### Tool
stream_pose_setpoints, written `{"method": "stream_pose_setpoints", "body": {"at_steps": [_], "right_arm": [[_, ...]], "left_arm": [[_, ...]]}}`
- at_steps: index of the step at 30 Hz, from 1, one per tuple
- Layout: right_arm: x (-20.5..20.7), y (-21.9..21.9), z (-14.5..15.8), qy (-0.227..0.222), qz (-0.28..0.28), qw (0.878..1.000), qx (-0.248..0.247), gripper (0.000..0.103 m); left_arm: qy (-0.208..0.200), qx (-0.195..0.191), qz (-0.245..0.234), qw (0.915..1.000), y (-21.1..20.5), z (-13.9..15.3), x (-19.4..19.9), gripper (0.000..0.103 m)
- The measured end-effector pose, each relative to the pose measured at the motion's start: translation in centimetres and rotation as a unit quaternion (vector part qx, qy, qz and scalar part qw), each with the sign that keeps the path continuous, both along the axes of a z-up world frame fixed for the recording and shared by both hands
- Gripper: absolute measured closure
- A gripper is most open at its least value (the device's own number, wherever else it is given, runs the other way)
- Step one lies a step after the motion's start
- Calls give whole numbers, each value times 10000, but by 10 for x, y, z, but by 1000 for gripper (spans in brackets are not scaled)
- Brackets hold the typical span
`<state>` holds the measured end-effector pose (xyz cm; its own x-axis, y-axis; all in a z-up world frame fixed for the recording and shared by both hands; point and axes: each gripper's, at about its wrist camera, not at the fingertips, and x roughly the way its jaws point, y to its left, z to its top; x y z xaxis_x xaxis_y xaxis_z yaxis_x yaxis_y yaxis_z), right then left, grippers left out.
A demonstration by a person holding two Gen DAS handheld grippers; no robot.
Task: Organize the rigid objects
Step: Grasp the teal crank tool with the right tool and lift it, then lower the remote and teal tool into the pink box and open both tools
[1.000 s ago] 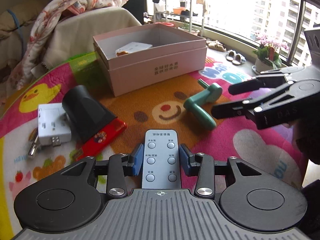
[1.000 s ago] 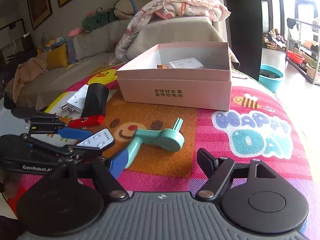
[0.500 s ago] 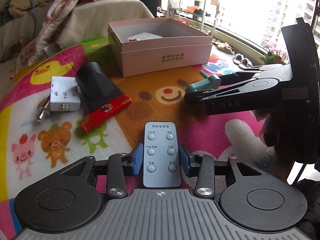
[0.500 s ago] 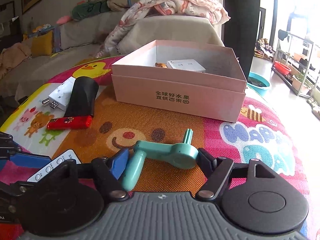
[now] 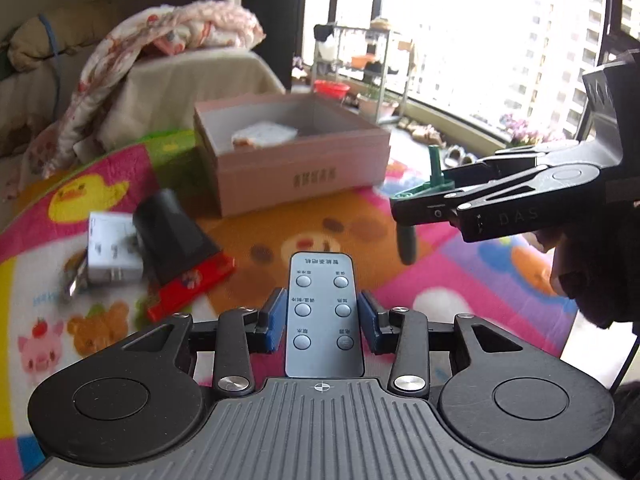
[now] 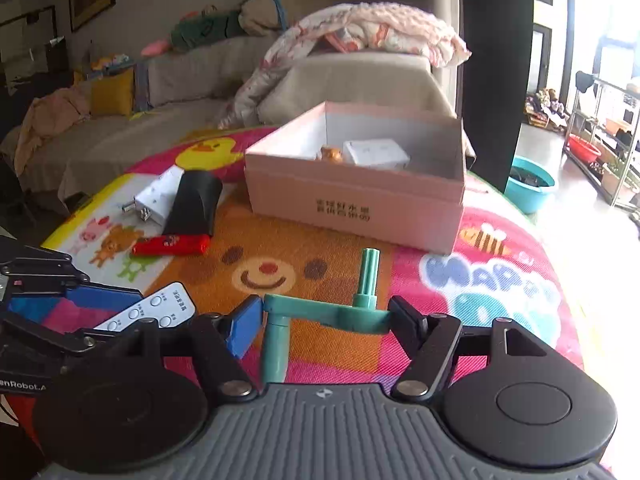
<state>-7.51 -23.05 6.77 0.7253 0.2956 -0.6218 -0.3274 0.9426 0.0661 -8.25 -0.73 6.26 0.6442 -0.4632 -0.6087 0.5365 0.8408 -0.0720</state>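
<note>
My left gripper [image 5: 324, 314] has its 2 fingers clamped on the grey remote [image 5: 323, 312]; my right gripper [image 6: 326, 318] pinches the green crank handle [image 6: 320, 314], lower centre of frame.

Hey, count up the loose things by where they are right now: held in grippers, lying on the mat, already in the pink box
Held in grippers: 2, remote control and teal crank
On the mat: 3, white plug adapter, black cone, red lighter
In the pink box: 2, white block, small orange piece
Total: 7
</note>
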Motion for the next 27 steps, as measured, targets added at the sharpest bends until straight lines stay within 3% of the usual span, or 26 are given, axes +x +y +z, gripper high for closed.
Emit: {"method": "stream_pose_setpoints", "body": {"at_steps": [4, 6, 9, 11, 14, 20, 23, 27], "right_arm": [[6, -17, 69, -900, -143, 9958, 78, 34], [15, -23, 110, -1468, -286, 9887, 105, 34], [37, -25, 148, -2000, -532, 9783, 56, 34], [55, -25, 158, -2054, -625, 9767, 55, 34], [82, -26, 154, -1799, -640, 9815, 144, 34], [134, -25, 108, -933, -490, 9935, 430, 34], [155, -20, 78, -453, -410, 9971, 463, 33], [156, -17, 54, -351, -491, 9979, 246, 33]], "left_arm": [[-1013, -307, -146, 9943, -5, 85, 34, 60], [-1334, -450, -132, 9900, -10, 120, 61, 60], [-1102, -742, -103, 9911, -21, 143, 115, 60], [-654, -936, -38, 9935, -30, 136, 146, 60], [-130, -889, 23, 9959, -46, 101, 174, 60], [687, -1069, -56, 9919, -50, 28, 204, 60], [636, -1145, 171, 9912, -28, 16, 210, 60], [181, -1326, 462, 9899, 18, 30, 185, 60]]}}
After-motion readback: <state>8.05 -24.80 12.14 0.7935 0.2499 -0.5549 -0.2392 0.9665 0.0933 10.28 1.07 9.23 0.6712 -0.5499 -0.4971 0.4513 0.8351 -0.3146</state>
